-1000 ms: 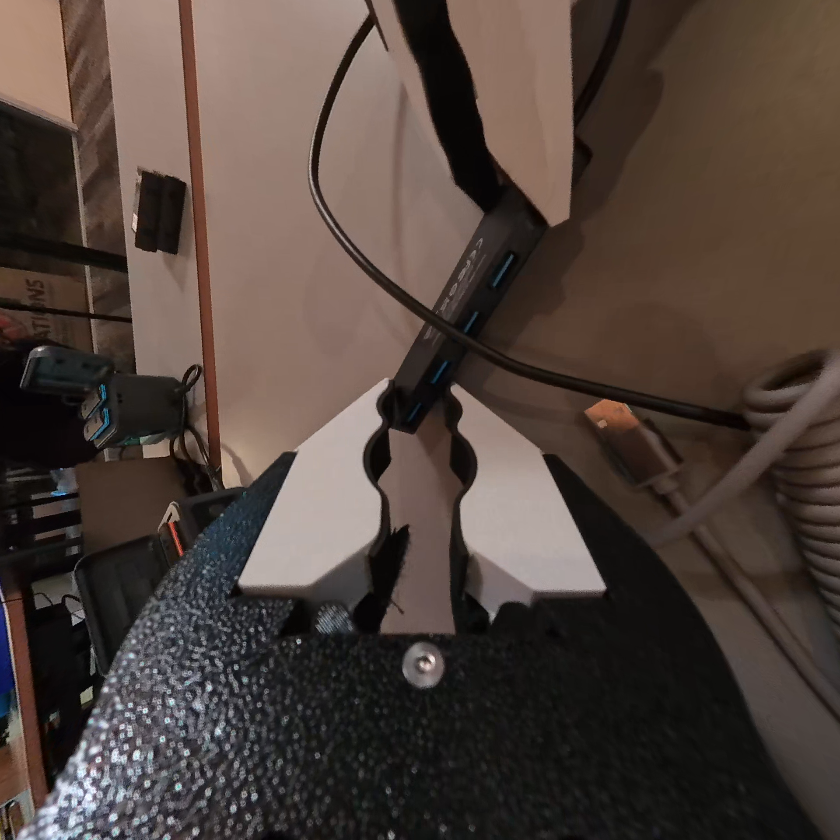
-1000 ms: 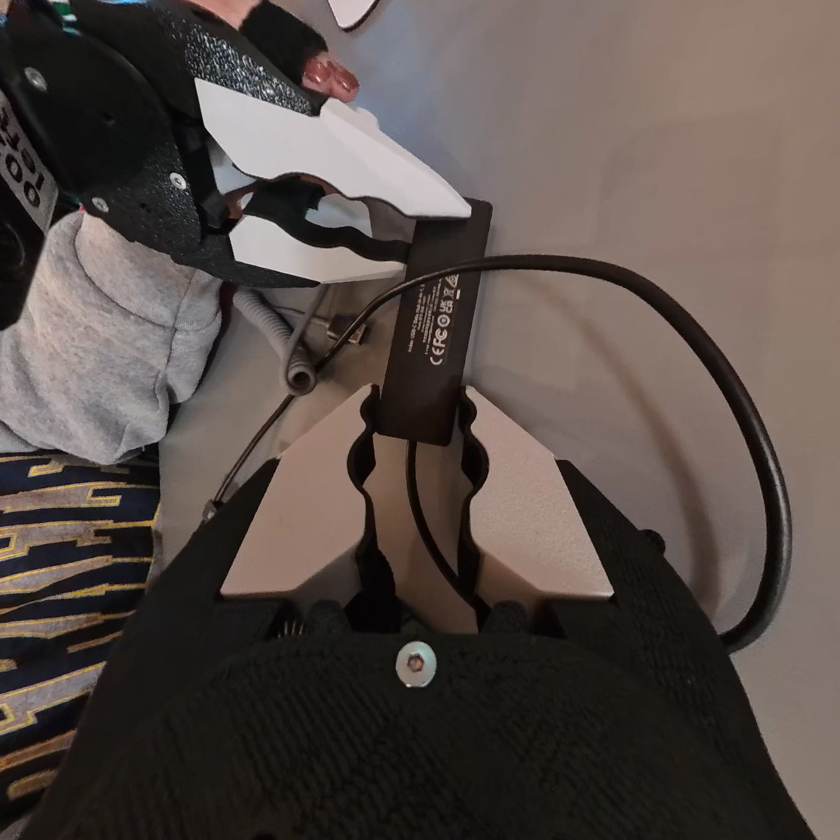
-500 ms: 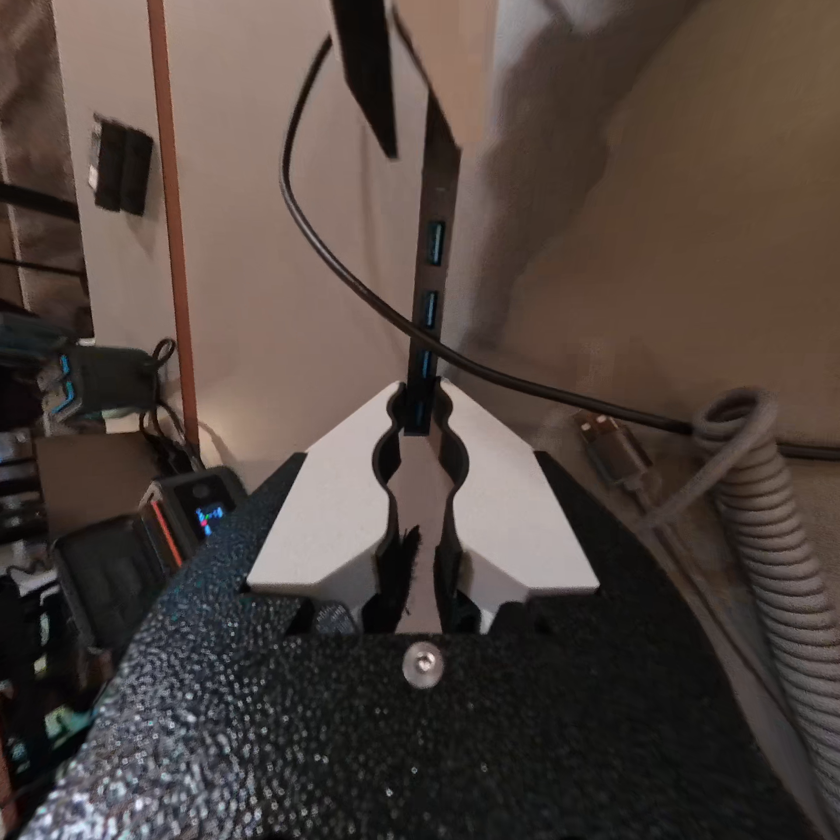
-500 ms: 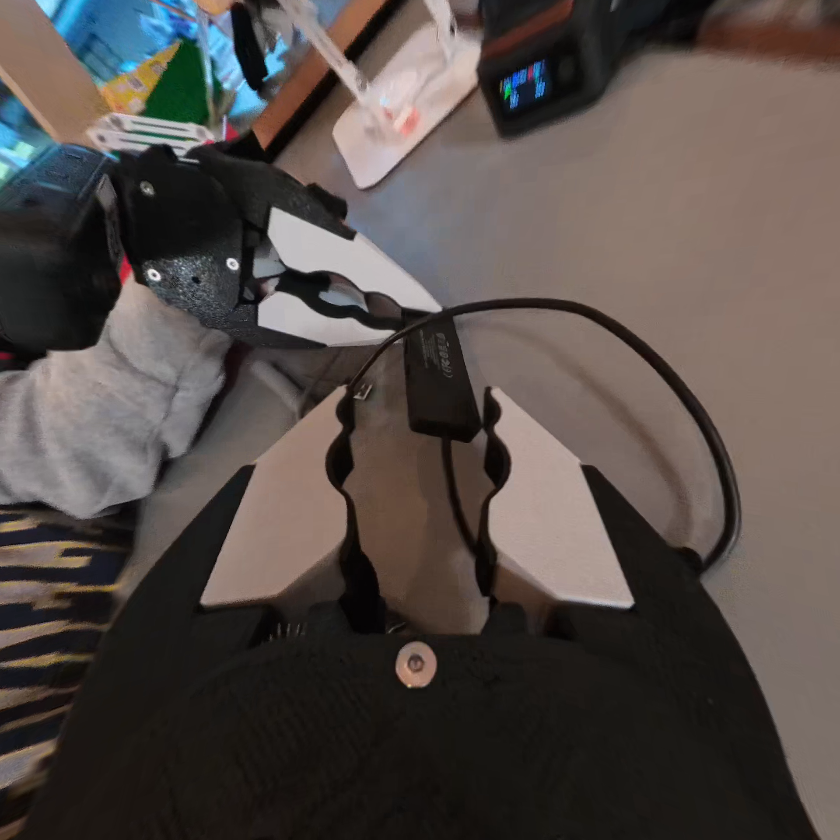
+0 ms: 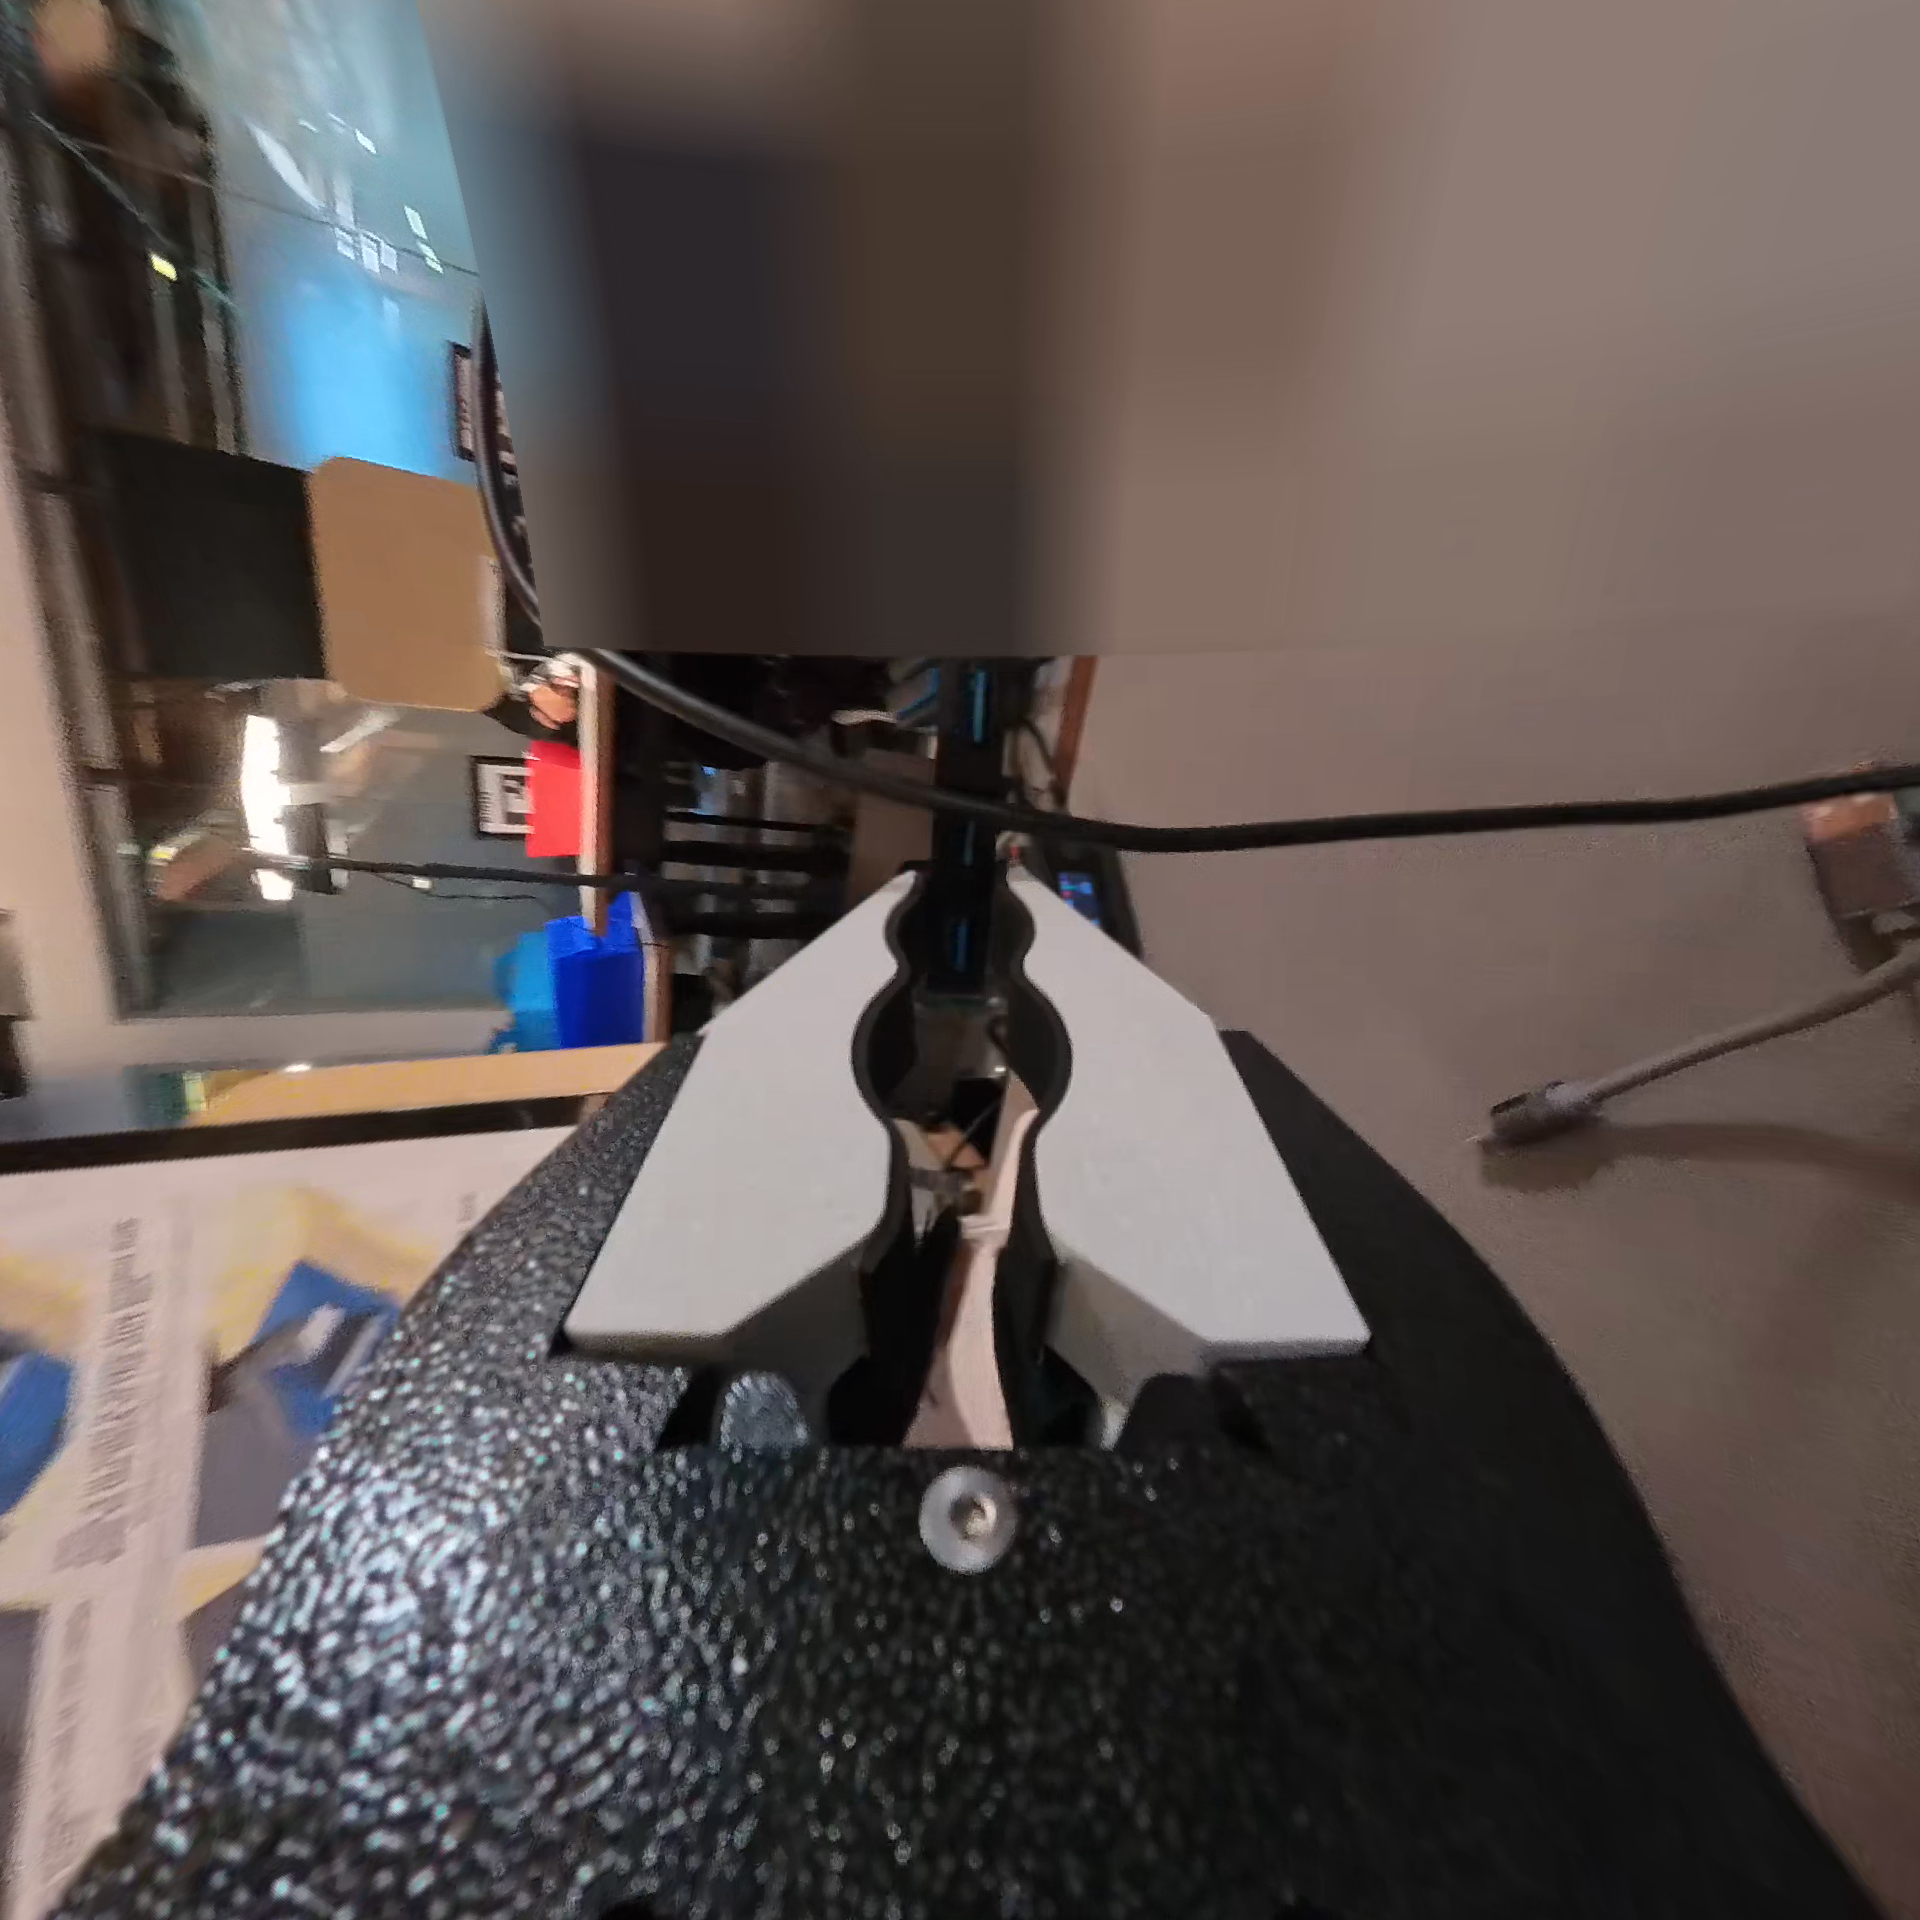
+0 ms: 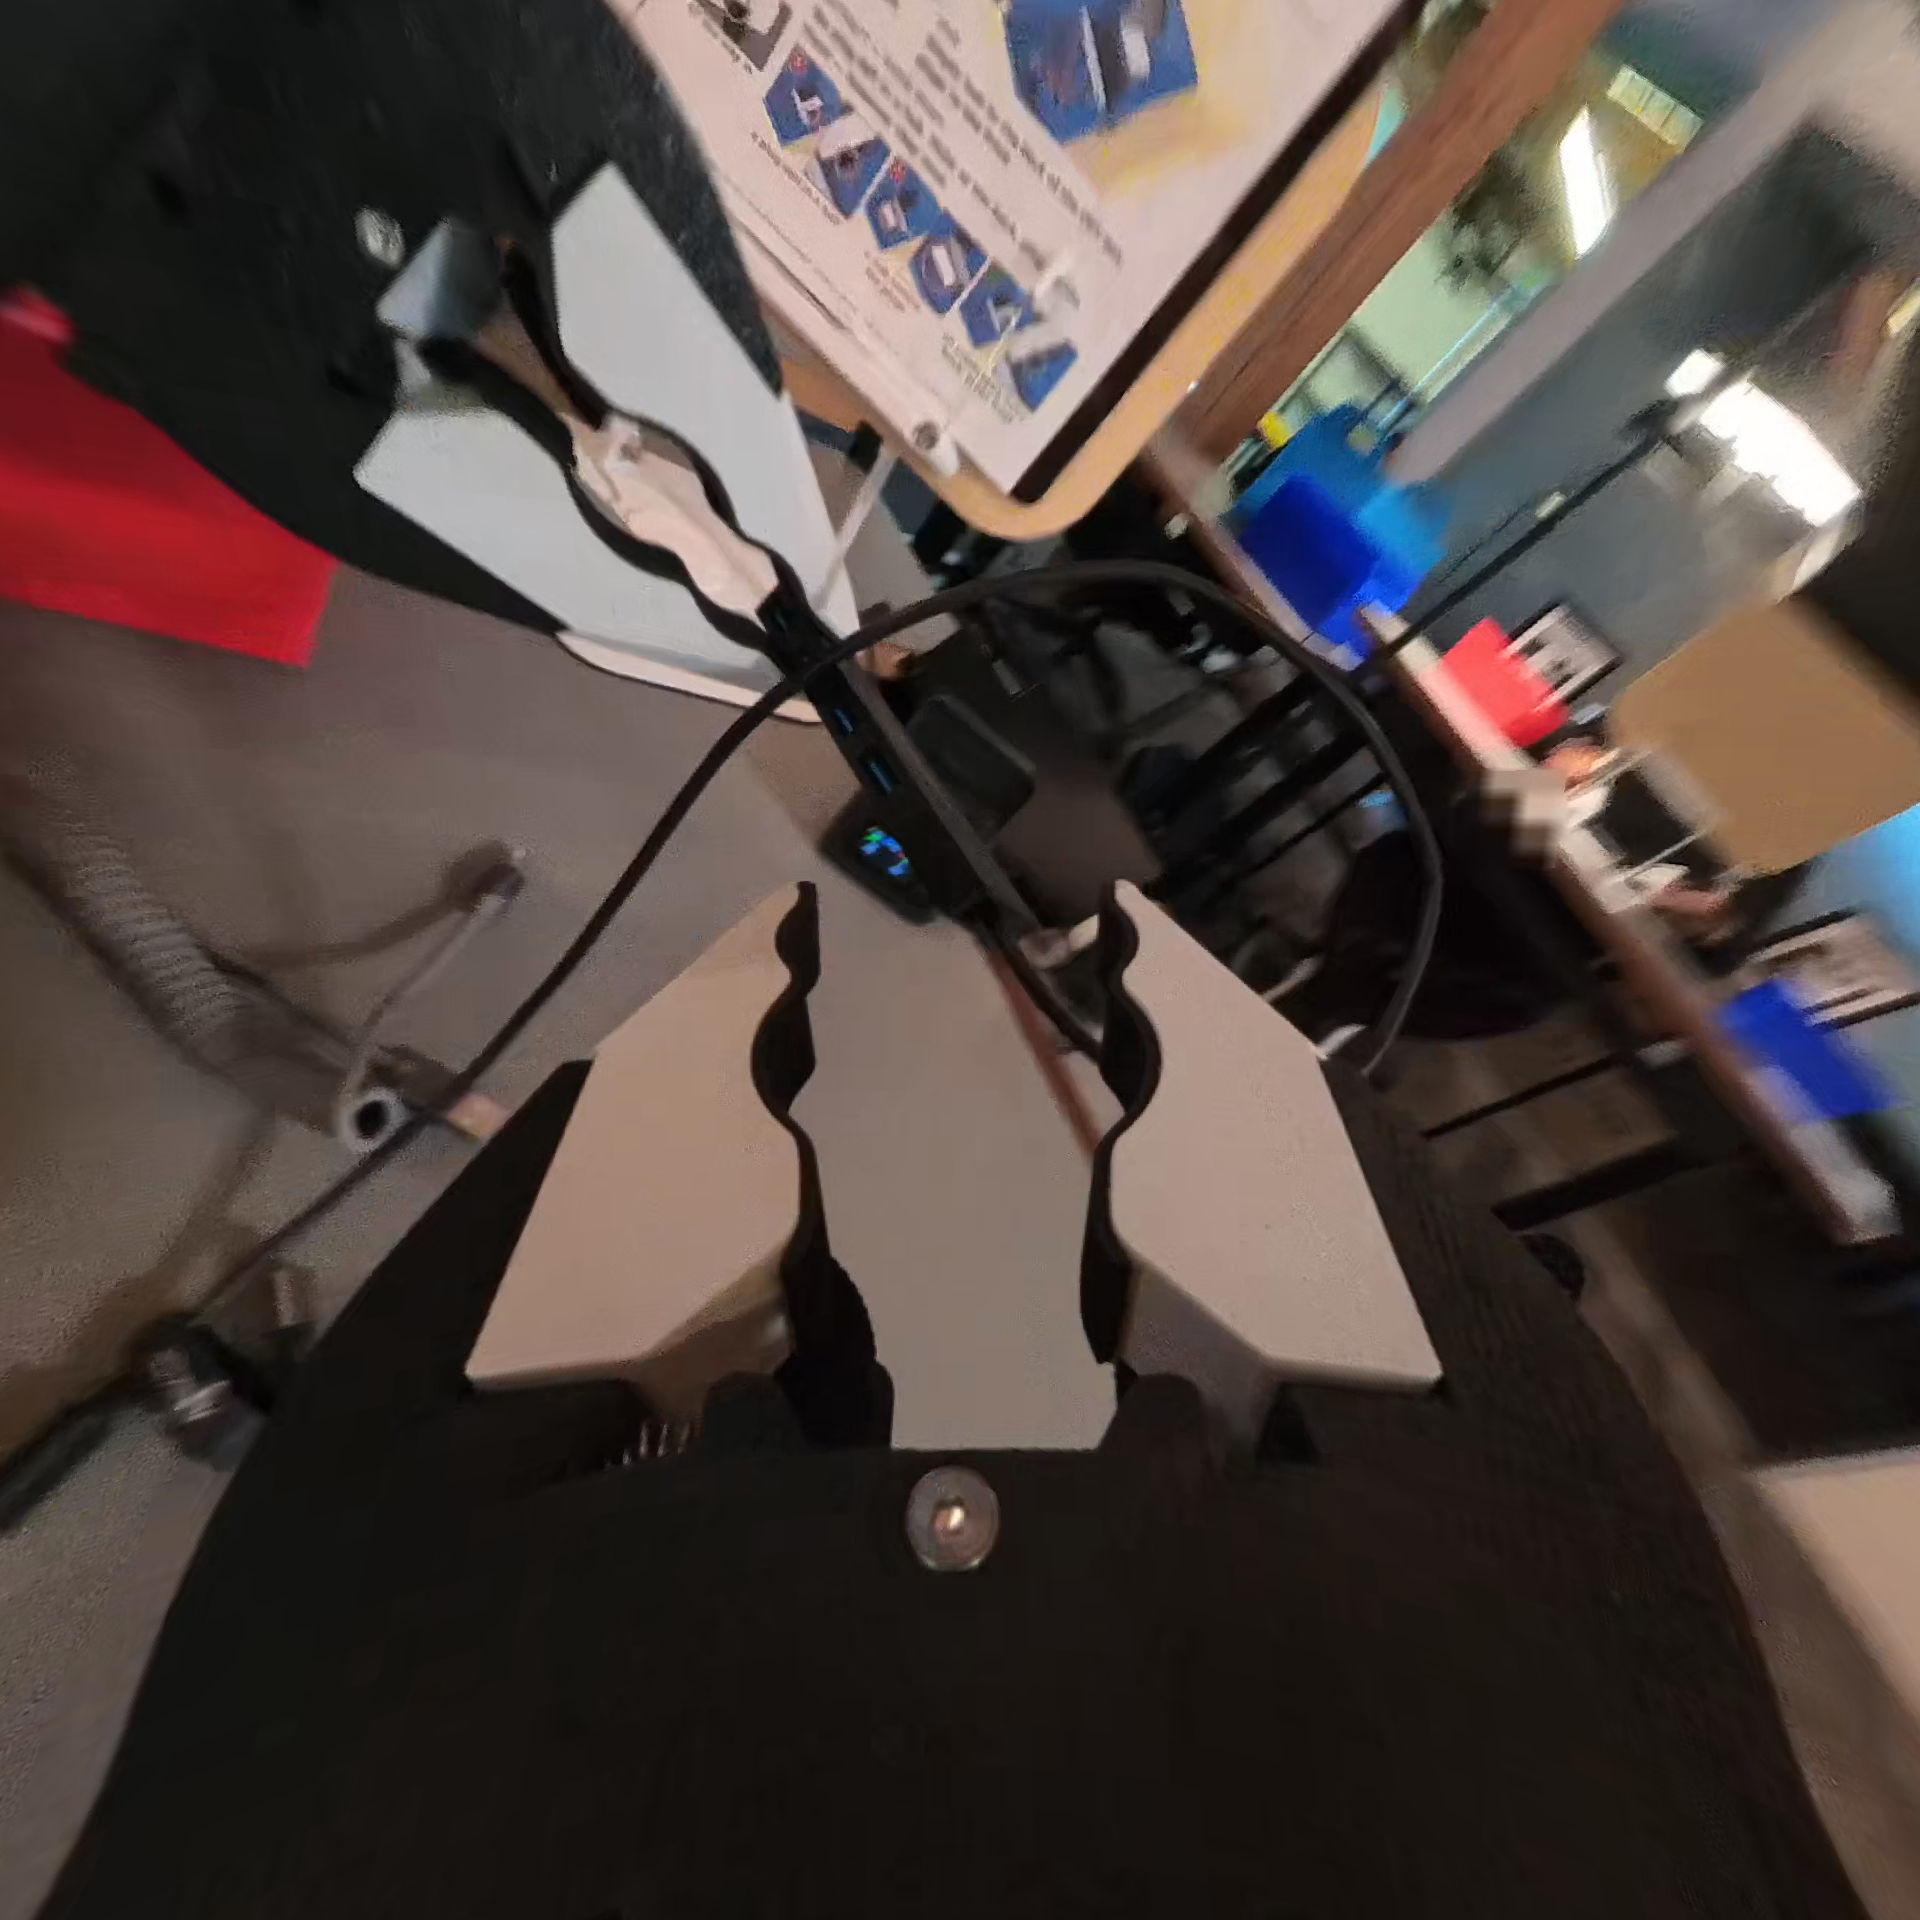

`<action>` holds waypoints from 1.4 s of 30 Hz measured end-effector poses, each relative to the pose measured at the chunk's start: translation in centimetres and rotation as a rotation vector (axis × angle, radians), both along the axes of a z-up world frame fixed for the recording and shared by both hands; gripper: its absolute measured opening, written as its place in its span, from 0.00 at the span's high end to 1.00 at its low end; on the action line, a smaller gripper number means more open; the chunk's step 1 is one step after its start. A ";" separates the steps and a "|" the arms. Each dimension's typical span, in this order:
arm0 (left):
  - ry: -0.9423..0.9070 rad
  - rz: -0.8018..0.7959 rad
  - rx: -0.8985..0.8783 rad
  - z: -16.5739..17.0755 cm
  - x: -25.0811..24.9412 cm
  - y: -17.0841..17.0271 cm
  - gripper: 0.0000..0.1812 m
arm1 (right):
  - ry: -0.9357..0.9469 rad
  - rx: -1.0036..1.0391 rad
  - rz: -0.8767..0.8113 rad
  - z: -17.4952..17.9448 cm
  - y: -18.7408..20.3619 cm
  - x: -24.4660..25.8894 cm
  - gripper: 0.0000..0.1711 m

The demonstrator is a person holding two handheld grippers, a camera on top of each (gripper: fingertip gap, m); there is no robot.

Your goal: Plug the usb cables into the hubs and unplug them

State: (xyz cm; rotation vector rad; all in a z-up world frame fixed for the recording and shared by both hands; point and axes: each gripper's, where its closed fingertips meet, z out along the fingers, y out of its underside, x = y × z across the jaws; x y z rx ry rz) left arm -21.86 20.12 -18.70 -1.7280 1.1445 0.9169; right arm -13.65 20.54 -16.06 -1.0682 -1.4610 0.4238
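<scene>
My left gripper (image 5: pixel 961 894) is shut on one end of a slim black USB hub (image 5: pixel 961 940) with blue ports, held edge-on and raised off the grey table (image 5: pixel 1558 1403). In the right wrist view the left gripper (image 6: pixel 769 623) holds the hub (image 6: pixel 862 727) up at a slant. The hub's black cable (image 5: pixel 1195 831) hangs across and loops in the air (image 6: pixel 1413 810). My right gripper (image 6: pixel 961 904) is open and empty, just below the hub's far end. A metal USB plug (image 5: pixel 1860 873) on a grey cable (image 5: pixel 1683 1049) lies on the table to the right.
A coiled grey cable (image 6: pixel 135 935) and a loose connector (image 6: pixel 364 1112) lie on the table at left. A small black device with a lit display (image 6: pixel 883 857) sits behind the hub. A printed sheet with blue pictures (image 6: pixel 935 156) stands at the table edge. Blue bins (image 6: pixel 1309 540) are beyond. Spacing between my two grippers at the tips: around 9 centimetres.
My right gripper has let go of the hub, opened and drawn back. My left gripper has lifted the hub off the table and swung it up toward the room.
</scene>
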 end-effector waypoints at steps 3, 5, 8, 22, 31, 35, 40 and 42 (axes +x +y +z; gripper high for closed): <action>0.070 -0.013 0.069 2.0 0.8 -1.5 0.95 | -0.038 0.237 -0.003 1.2 -1.5 -0.8 0.83; 0.118 -0.013 0.110 3.0 1.2 -2.5 0.95 | -0.096 0.368 -0.021 1.4 -2.0 -0.9 0.91; 0.132 -0.002 0.162 4.5 1.4 -3.8 0.95 | -0.128 0.507 -0.040 2.1 -2.7 -0.9 0.93; -1.208 -0.413 0.139 9.9 6.9 -12.6 0.61 | 0.328 -0.266 0.606 4.7 -10.4 2.1 0.95; -1.143 -0.555 -0.196 3.1 11.3 -15.5 0.85 | 0.039 -0.444 0.838 -1.4 -14.7 3.0 0.95; -1.131 -0.551 -0.208 1.9 11.3 -16.0 0.95 | -0.009 -0.466 0.858 -2.4 -15.7 3.3 0.95; -1.161 -0.454 -0.216 -0.1 10.6 -16.2 0.95 | -0.006 -0.660 0.715 -2.9 -14.5 3.3 0.80; -1.181 -0.398 -0.233 -1.2 10.3 -16.6 0.96 | 0.071 -0.783 0.587 -1.6 -13.4 3.6 0.77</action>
